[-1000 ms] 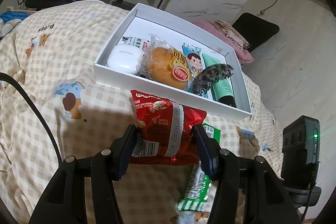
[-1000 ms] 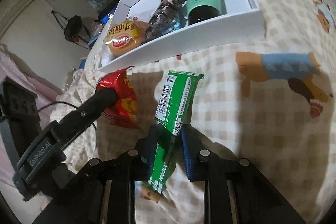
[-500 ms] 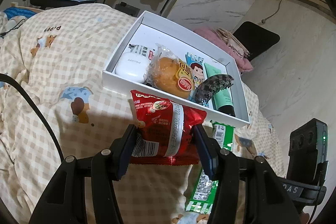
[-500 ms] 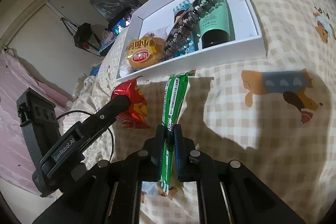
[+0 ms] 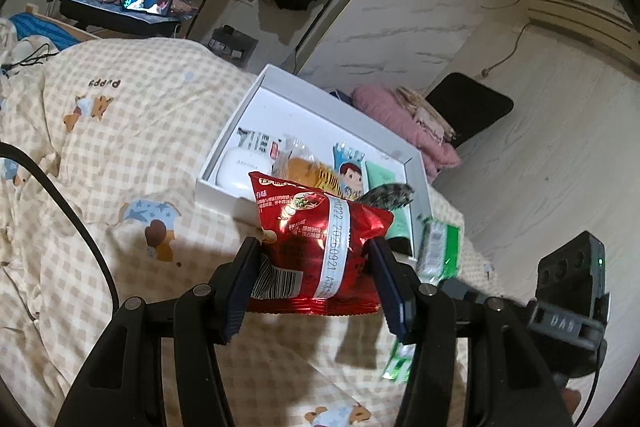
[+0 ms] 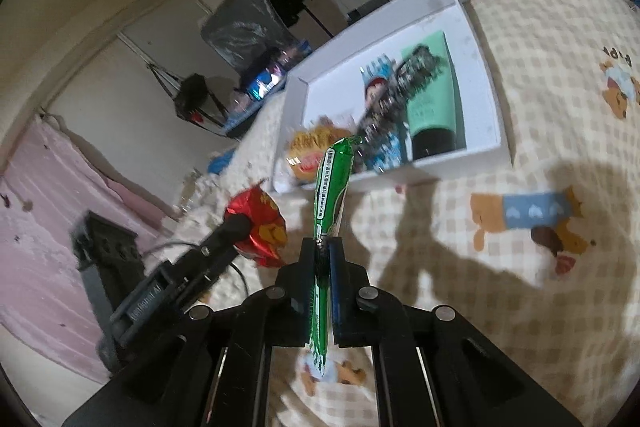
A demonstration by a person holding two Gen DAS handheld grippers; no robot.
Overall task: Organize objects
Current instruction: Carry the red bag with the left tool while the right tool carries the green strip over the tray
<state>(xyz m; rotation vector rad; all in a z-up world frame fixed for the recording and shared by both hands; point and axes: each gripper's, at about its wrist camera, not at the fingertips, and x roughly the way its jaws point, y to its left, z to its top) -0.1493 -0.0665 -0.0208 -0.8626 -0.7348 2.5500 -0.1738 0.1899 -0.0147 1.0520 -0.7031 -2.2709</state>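
Note:
My left gripper point(image 5: 316, 267) is shut on a red snack bag point(image 5: 316, 243) and holds it above the bed, in front of the white box point(image 5: 224, 195). My right gripper point(image 6: 322, 255) is shut on a green snack packet point(image 6: 332, 183) and holds it edge-on above the bed; the packet also shows in the left wrist view point(image 5: 438, 247). The white box point(image 6: 432, 171) holds a white case point(image 5: 240, 169), a wrapped bun point(image 5: 308, 171), a cartoon packet point(image 5: 352, 175), a dark hair claw point(image 6: 396, 95) and a green tube point(image 6: 430, 107).
The box lies on a checked bedspread point(image 5: 112, 131) with bear prints. A pink blanket point(image 5: 404, 123) and a black chair point(image 5: 468, 107) are beyond the bed's far edge. A lit phone point(image 5: 146, 3) sits on a stand at the back. A black cable point(image 5: 68, 219) crosses the left.
Both grippers have risen with their packets. The green packet was lifted off the bedspread and turned edge-on as the right jaws closed tight. The box looks farther away.

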